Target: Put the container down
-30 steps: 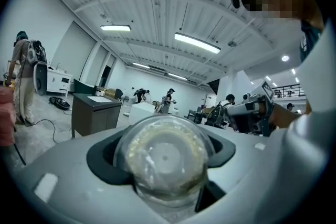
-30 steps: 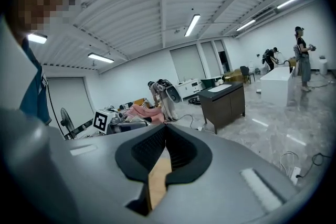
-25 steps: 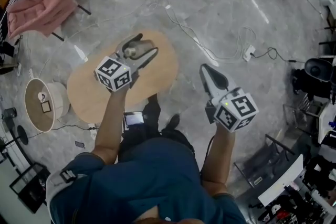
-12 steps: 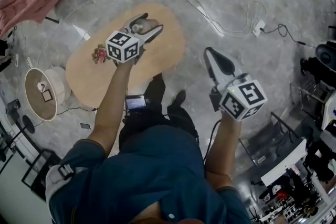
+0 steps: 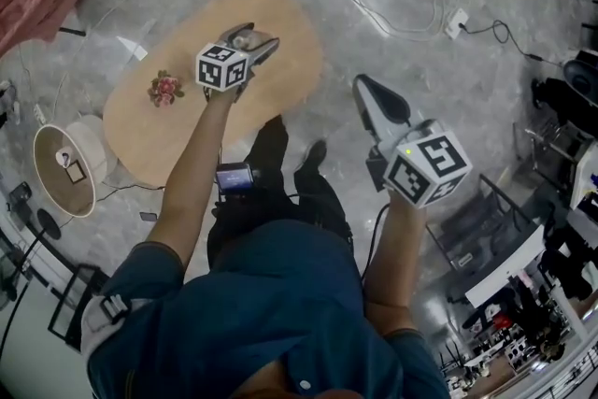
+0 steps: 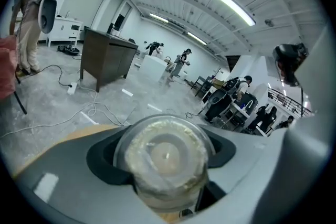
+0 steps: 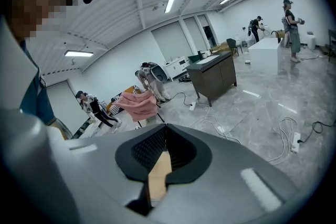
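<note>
From the head view, the left gripper (image 5: 250,40) is out over the oval wooden bench (image 5: 285,84) with the container (image 5: 242,39) clamped in it, toward the bench's far side. The right gripper (image 5: 363,87) hangs off the bench's right end over the floor (image 5: 402,33), carrying nothing. A small flower sprig (image 5: 165,88) lies well apart to the left, so the bare wood all round the container is free, though the far rim is near and cables (image 5: 374,9) trail beyond it. In the left gripper view, the fingers (image 6: 68,181) stand partly apart, pressed on either side of the clear round tub, whose circular end faces the camera. Whether it touches the wood I cannot tell. It probably needs levelling and easing down until it sits flat before letting go, keeping inboard of the rim. In the right gripper view, the fingers (image 7: 236,165) are closed together and empty.
</note>
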Tool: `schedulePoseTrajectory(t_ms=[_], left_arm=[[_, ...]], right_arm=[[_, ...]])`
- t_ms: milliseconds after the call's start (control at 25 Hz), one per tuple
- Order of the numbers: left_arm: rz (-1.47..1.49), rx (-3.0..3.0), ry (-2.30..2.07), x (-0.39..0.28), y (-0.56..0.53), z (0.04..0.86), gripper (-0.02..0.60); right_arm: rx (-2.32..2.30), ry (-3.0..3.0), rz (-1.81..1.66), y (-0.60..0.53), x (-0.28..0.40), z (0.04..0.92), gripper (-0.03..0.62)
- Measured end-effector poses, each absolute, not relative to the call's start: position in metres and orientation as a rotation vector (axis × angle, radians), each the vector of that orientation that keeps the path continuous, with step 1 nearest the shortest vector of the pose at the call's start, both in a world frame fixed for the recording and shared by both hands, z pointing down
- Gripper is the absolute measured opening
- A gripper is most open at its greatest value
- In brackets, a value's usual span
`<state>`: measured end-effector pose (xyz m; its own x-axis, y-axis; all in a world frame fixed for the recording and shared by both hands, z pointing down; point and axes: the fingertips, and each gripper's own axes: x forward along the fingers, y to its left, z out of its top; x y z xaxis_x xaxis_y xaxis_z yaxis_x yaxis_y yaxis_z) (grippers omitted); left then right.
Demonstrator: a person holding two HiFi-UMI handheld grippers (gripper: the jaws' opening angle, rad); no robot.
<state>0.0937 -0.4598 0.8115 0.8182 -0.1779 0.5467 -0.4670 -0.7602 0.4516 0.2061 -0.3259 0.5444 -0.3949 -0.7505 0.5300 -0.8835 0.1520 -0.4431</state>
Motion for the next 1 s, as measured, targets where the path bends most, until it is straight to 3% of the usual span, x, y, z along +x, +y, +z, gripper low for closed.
schedulePoseTrajectory(t_ms=[440, 1000], left_arm=[[0.897, 2.235, -0.432, 0.072, -0.446, 0.942, 0.327], [1.131, 2.087, -0.414, 0.049, -0.429, 1.048, 0.328]], right_arm=[[1.594, -2.155, 1.176, -0.319, 0.194, 0.586, 0.011], [1.582, -2.044, 1.291, -0.303, 0.198, 0.632, 0.011]])
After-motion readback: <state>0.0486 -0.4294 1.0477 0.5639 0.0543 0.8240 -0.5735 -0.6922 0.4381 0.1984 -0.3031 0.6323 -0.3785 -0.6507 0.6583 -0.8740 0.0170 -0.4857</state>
